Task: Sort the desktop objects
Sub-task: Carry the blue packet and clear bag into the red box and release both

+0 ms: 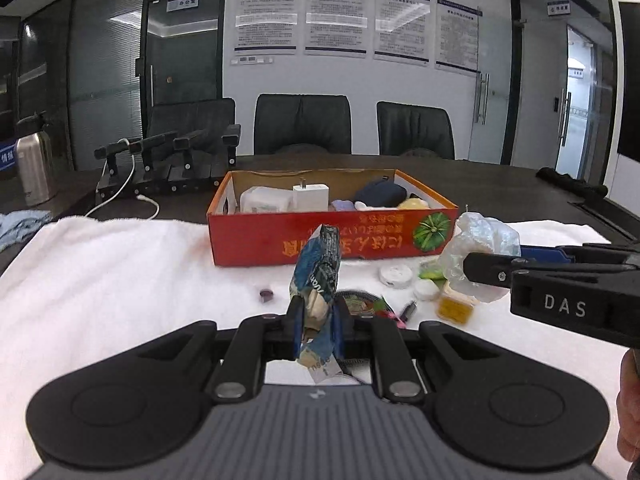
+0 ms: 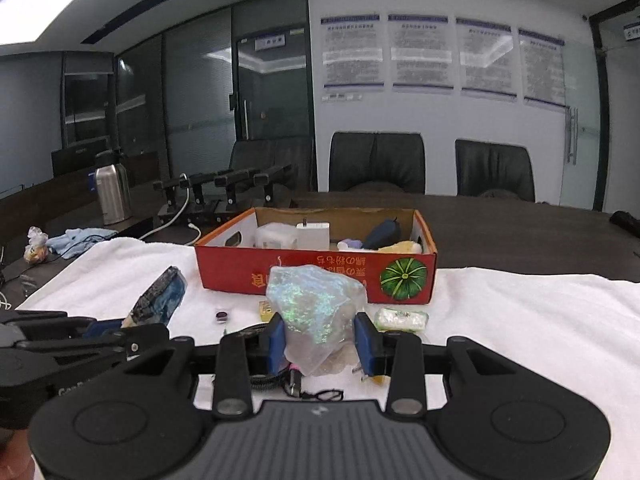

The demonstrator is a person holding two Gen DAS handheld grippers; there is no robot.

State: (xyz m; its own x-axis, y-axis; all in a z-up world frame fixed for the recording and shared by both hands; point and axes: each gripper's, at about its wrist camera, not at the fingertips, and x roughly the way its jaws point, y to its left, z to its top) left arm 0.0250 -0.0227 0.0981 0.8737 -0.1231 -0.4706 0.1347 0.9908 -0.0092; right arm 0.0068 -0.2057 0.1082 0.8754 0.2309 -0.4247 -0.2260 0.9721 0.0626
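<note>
**Both grippers loaded, box ahead**

Left gripper (image 1: 316,316) clamped on crumpled blue snack wrapper (image 1: 318,268); wrapper upright between the blue pads, top end sticking up, torn lower end hanging below the jaws. Held clear above white towel (image 1: 120,264). Same wrapper visible from right wrist view (image 2: 162,300), off to the left, gripped at its lower end.

Right gripper (image 2: 322,340) closed on clear crinkled plastic bag (image 2: 316,304), iridescent sheen on its front, bulging between the pads. In left wrist view, bag (image 1: 480,248) at right, pinched by the black fingers marked DAS.

Red cardboard box (image 1: 332,236) with green pumpkin print on towel straight ahead, open top. Inside: white charger plug (image 1: 310,196), white packet (image 1: 264,200), dark blue pouch (image 1: 380,194), yellowish item (image 1: 414,203) at right end.

Loose on towel between grippers and box: small dark purple cap (image 1: 266,294), round white case (image 1: 395,275), smaller white round lid (image 1: 426,290), yellow-filled clear tub (image 1: 456,306), green packet (image 1: 432,270). Pale green wrapped item (image 2: 402,318) just right of the bag in right wrist view.

Beyond towel: dark table (image 1: 500,192), steel flask (image 1: 34,168) far left, black rack (image 1: 168,160) with white cable (image 1: 120,192), three black chairs (image 1: 302,124) against the wall.
</note>
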